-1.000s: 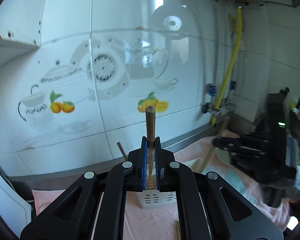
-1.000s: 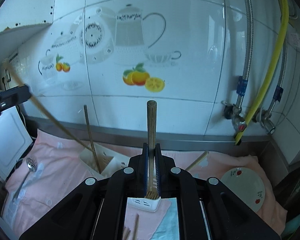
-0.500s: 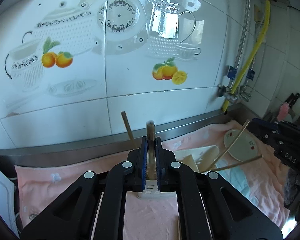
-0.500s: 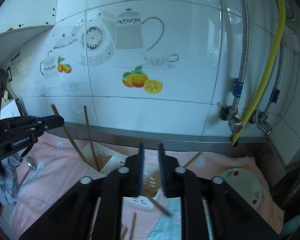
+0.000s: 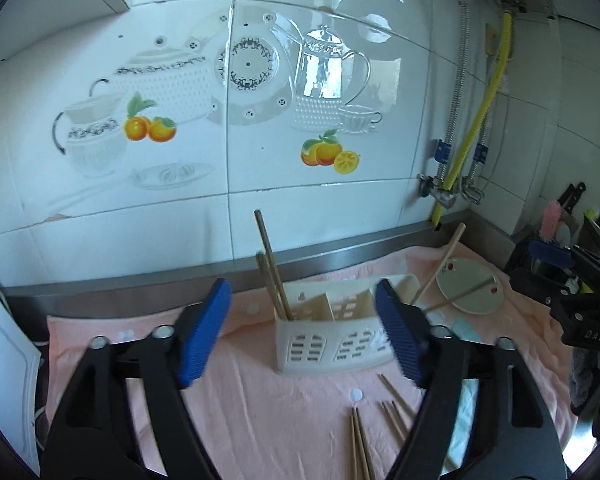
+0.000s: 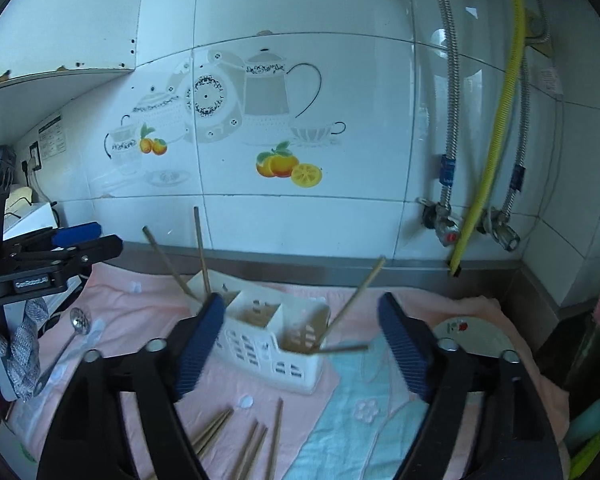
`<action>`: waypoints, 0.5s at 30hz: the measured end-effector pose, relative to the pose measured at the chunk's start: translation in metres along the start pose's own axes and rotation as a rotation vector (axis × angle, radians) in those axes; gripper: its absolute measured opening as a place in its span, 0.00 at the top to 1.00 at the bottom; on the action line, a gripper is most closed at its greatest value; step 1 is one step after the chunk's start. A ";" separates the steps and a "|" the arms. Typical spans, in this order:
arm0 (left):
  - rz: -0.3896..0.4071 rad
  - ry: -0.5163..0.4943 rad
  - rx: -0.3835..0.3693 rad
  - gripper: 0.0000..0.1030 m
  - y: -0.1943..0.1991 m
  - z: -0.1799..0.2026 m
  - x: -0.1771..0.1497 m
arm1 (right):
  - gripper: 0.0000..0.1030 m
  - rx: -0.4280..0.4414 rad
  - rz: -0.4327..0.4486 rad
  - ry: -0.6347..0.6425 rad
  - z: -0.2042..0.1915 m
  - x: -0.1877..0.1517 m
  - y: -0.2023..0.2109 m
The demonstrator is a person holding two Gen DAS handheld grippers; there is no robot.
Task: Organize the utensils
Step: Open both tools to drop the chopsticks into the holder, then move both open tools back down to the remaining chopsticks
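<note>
The left gripper (image 5: pixel 304 336) is spread wide and holds nothing, its blue pads (image 5: pixel 204 332) flanking the white caddy (image 5: pixel 332 336) ahead. The right gripper (image 6: pixel 300 344) is also spread wide and empty, above the same caddy (image 6: pixel 272 344). The caddy stands on a pink towel (image 5: pixel 236 396) near the tiled wall. Two dark chopsticks (image 5: pixel 272 264) lean upright in its left compartment; two lighter chopsticks (image 6: pixel 348 312) slant out of the right end, one nearly level. Loose chopsticks (image 6: pixel 240 440) lie on the towel in front. A spoon (image 6: pixel 66 344) lies left, a plate (image 5: pixel 470 290) right of the caddy.
</note>
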State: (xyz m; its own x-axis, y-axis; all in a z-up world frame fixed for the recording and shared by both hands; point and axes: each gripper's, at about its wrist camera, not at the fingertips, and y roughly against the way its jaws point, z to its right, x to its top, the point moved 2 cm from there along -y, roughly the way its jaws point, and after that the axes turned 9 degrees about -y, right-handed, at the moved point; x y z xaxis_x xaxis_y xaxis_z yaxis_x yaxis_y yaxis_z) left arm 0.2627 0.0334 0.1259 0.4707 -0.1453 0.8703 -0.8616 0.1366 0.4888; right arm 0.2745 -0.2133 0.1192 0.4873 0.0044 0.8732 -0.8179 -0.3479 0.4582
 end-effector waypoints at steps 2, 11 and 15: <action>0.005 0.001 -0.004 0.19 0.009 0.000 -0.009 | 0.15 -0.002 0.000 -0.002 0.001 -0.009 0.008; -0.027 0.058 -0.017 0.09 0.043 0.001 -0.072 | 0.08 -0.030 -0.020 0.030 -0.001 -0.070 0.036; -0.051 0.051 0.010 0.08 0.053 0.003 -0.099 | 0.08 -0.023 -0.056 0.023 0.000 -0.103 0.042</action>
State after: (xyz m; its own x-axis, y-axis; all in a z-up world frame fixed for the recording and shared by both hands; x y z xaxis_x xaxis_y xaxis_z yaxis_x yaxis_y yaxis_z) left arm 0.1696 0.0521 0.0659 0.5225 -0.1014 0.8466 -0.8383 0.1201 0.5318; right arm 0.1900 -0.2284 0.0487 0.5253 0.0450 0.8497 -0.7967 -0.3248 0.5098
